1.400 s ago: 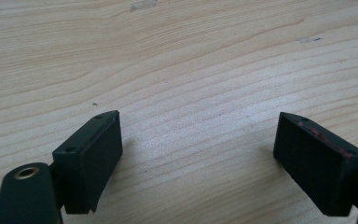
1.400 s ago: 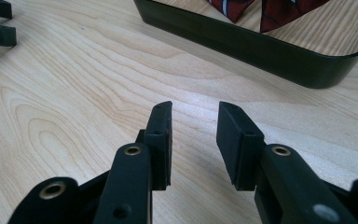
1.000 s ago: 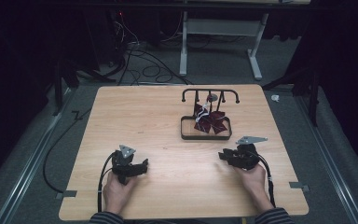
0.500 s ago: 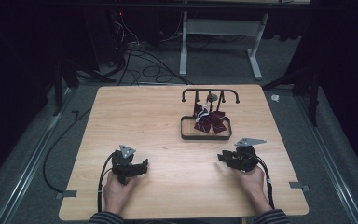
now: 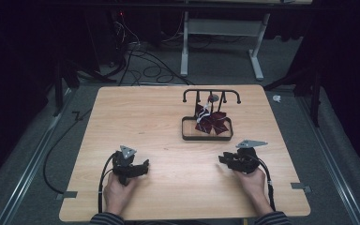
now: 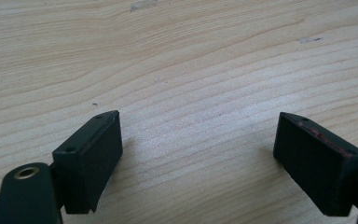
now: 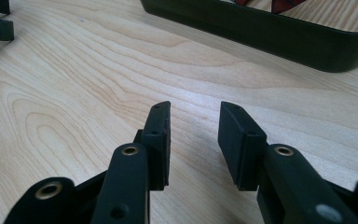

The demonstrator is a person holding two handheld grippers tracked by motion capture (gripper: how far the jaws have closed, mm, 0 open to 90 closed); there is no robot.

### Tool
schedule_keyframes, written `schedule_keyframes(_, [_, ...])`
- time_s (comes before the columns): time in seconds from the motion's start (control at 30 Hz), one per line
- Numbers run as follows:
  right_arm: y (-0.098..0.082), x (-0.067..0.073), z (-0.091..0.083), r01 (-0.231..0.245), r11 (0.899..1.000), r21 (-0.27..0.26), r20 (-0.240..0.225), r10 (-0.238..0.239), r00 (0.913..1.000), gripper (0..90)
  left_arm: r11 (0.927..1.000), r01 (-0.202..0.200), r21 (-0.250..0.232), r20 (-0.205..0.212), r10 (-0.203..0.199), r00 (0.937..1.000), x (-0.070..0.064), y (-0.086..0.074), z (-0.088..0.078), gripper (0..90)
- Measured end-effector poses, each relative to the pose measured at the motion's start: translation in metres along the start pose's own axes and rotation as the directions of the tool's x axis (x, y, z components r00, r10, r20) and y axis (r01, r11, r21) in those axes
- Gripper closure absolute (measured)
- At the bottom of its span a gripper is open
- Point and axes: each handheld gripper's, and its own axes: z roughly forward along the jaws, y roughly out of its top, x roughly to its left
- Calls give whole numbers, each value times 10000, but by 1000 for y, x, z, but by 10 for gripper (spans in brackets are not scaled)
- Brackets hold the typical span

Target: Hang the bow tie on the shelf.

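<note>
My left gripper [image 5: 144, 165] rests on the wooden table [image 5: 168, 122] near the front left, held by a hand. Its jaws stand wide open over bare wood [image 6: 198, 123]. My right gripper [image 5: 223, 158] lies at the front right, jaws pointing left and toward the tray. They are partly open with nothing between them [image 7: 193, 112]. A black tray [image 5: 207, 138] sits behind it at the middle right, holding a dark red folded item [image 5: 212, 122]. The tray's near wall [image 7: 270, 32] crosses the top of the right gripper view.
A black rack with hooks [image 5: 211, 92] rises at the tray's far side, with a small grey piece hanging from it. Cables trail from both grippers toward the front edge. Beyond the table are a dark floor, cables and a white stand [image 5: 258, 56].
</note>
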Motion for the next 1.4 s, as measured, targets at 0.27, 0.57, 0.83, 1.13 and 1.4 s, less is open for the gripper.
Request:
schedule_keyframes(0.27, [-1, 2, 4, 53, 9999, 104, -22, -53, 10000, 660, 10000, -1, 2, 8, 1, 10000, 0, 0, 0, 158])
schedule_keyframes(0.57, [-7, 1, 6, -75, 9999, 125, -37, 76, 10000, 657, 10000, 3, -1, 2, -3, 10000, 0, 0, 0, 158])
schedule_keyframes(0.83, [-10, 2, 6, 62, 9999, -90, -11, -62, 10000, 640, 10000, -1, 2, 5, 1, 10000, 0, 0, 0, 158])
schedule_keyframes(1.13, [-12, 15, 8, 1197, 9928, 44, 682, -1197, 9905, 513, 10000, -43, -1, -8, 43, 10000, 0, 0, 0, 159])
schedule_keyframes(1.4, [-12, 23, 10, 1537, 9877, 274, 1582, -1561, 9750, 423, 10000, -68, -6, 28, 68, 10000, 0, 0, 0, 160])
